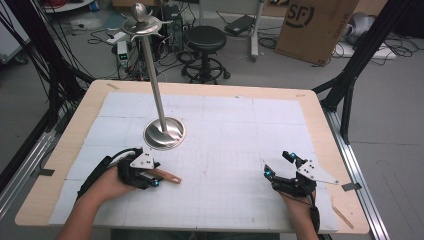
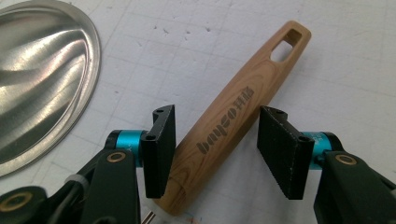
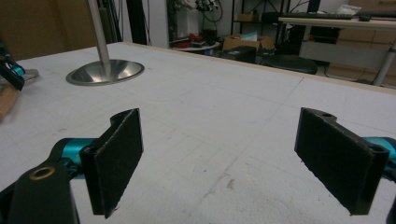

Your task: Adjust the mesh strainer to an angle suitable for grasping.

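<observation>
A light wooden handle (image 1: 169, 177) with a slot at its far end lies flat on the white gridded mat, just in front of the metal stand's base. My left gripper (image 1: 152, 179) is open and straddles the handle's thick end. In the left gripper view the handle (image 2: 233, 121) runs diagonally between the jaws; the left pad (image 2: 159, 149) is against it and the right pad (image 2: 280, 149) stands a little off it. My right gripper (image 1: 276, 164) rests open at the front right of the mat, with nothing between its wide-spread pads (image 3: 116, 158).
A tall metal stand (image 1: 152, 75) with a round dished base (image 1: 164, 133) and a spiked top rises at the mat's left middle; its base (image 2: 42, 79) lies close to my left gripper. The table (image 1: 240, 130) has wooden edges; a stool (image 1: 205, 40) and a cardboard box (image 1: 315, 25) stand behind it.
</observation>
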Motion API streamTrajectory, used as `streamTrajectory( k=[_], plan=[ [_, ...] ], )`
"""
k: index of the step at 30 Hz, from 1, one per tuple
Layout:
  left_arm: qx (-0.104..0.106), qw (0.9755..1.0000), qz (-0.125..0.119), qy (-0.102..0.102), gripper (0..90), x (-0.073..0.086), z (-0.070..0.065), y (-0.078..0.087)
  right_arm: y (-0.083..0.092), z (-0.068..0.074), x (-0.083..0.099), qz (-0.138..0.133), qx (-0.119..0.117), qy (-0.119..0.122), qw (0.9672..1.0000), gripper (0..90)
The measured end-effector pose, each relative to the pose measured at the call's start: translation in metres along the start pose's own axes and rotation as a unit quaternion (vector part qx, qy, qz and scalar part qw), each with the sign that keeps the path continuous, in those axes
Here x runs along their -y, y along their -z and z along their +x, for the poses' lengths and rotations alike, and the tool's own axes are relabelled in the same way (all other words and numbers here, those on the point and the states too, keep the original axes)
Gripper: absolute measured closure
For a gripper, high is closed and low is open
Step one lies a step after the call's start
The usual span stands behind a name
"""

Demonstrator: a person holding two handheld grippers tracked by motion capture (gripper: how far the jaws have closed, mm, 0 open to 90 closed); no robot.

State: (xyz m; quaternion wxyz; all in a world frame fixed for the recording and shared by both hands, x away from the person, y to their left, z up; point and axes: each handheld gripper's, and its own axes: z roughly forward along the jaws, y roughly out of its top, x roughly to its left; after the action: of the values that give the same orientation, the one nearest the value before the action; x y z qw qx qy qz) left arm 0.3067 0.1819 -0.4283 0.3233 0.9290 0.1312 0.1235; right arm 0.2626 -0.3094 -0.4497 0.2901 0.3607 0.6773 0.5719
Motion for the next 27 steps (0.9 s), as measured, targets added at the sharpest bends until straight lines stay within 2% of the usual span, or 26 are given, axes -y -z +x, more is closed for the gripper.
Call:
streamTrajectory(
  k=[6, 13, 16, 18, 19, 20, 21, 24, 27],
  plan=[
    [-0.015, 0.9998, 0.008, 0.011, 57.9, 0.0018, 0.0045, 0.0016, 0.0001, 0.0000, 0.0000, 0.000, 0.000, 0.001, 1.0000, 14.2],
    [-0.023, 0.9995, 0.015, 0.017, 64.0, 0.0027, 0.0062, 0.0033, 0.0000, -0.0001, 0.0000, 0.000, 0.000, 0.002, 1.0000, 14.2],
    [-0.027, 0.9991, 0.017, 0.027, 66.0, 0.0039, 0.0075, 0.0037, 0.0000, 0.0000, 0.0000, 0.000, 0.000, 0.001, 1.0000, 14.2],
    [-0.027, 0.9989, 0.020, 0.034, 65.9, 0.0044, 0.0085, 0.0042, 0.0000, 0.0001, 0.0000, 0.000, 0.000, 0.001, 1.0000, 14.2],
    [-0.029, 0.9985, 0.018, 0.043, 64.5, 0.0047, 0.0080, 0.0040, 0.0000, 0.0000, 0.0000, 0.000, 0.000, 0.001, 1.0000, 14.2],
    [-0.032, 0.9981, 0.020, 0.049, 57.6, 0.0048, 0.0087, 0.0043, -0.0004, -0.0001, 0.0000, -0.002, 0.001, 0.002, 1.0000, 14.2],
    [-0.035, 0.9976, 0.022, 0.056, 55.5, 0.0049, 0.0092, 0.0046, -0.0004, -0.0001, 0.0000, -0.002, 0.001, 0.002, 1.0000, 14.2],
    [-0.029, 0.9967, 0.028, 0.070, 54.8, 0.0056, 0.0101, 0.0057, -0.0004, 0.0000, 0.0000, -0.002, 0.001, 0.002, 1.0000, 14.2],
    [-0.026, 0.9963, 0.040, 0.071, 54.5, 0.0051, 0.0102, 0.0078, -0.0003, 0.0001, 0.0000, -0.002, 0.000, 0.002, 1.0000, 14.2]
  ],
)
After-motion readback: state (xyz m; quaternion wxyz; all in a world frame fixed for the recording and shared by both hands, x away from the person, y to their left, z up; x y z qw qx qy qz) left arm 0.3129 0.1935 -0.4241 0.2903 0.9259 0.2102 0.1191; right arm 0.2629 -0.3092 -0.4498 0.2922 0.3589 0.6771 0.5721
